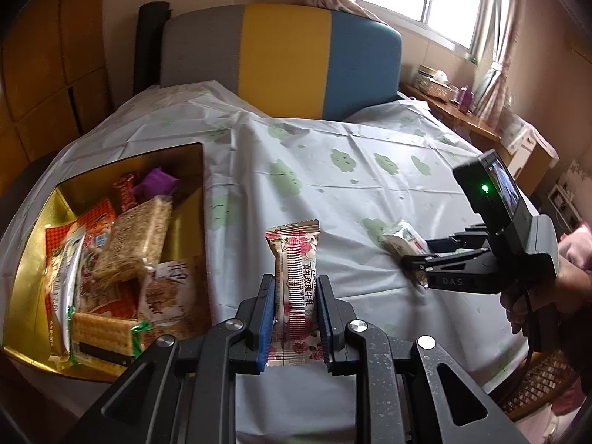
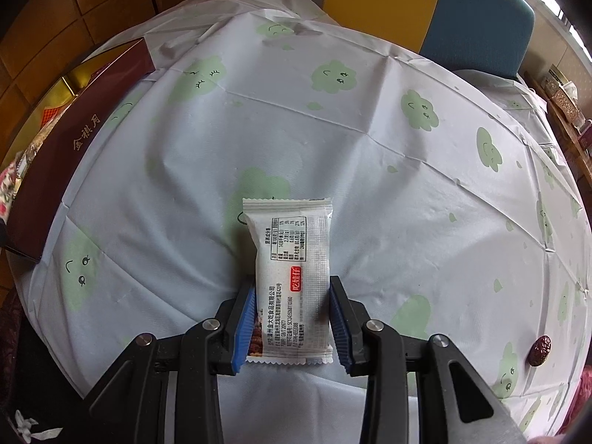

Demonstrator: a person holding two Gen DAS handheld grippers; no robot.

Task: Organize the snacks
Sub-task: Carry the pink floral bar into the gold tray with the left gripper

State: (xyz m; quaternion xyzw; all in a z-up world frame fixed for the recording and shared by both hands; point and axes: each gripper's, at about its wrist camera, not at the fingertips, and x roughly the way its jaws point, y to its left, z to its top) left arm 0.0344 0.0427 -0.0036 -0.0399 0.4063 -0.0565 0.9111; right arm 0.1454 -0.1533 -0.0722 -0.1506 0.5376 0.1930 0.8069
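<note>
L gripper (image 1: 295, 318) is held low over the table, jaws pinched on a rose-print snack bar (image 1: 295, 288) w/ its far end sticking out past the fingertips. Just left of it the gold box (image 1: 33, 307) sits near the table edge, packed w/ snacks. R gripper (image 2: 292, 323) is clamped on a white snack packet (image 2: 292, 281), held level above the tablecloth (image 2: 370, 170). Wide bare cloth is seen ahead; a red date (image 2: 539, 349) lies near the right edge.
</note>
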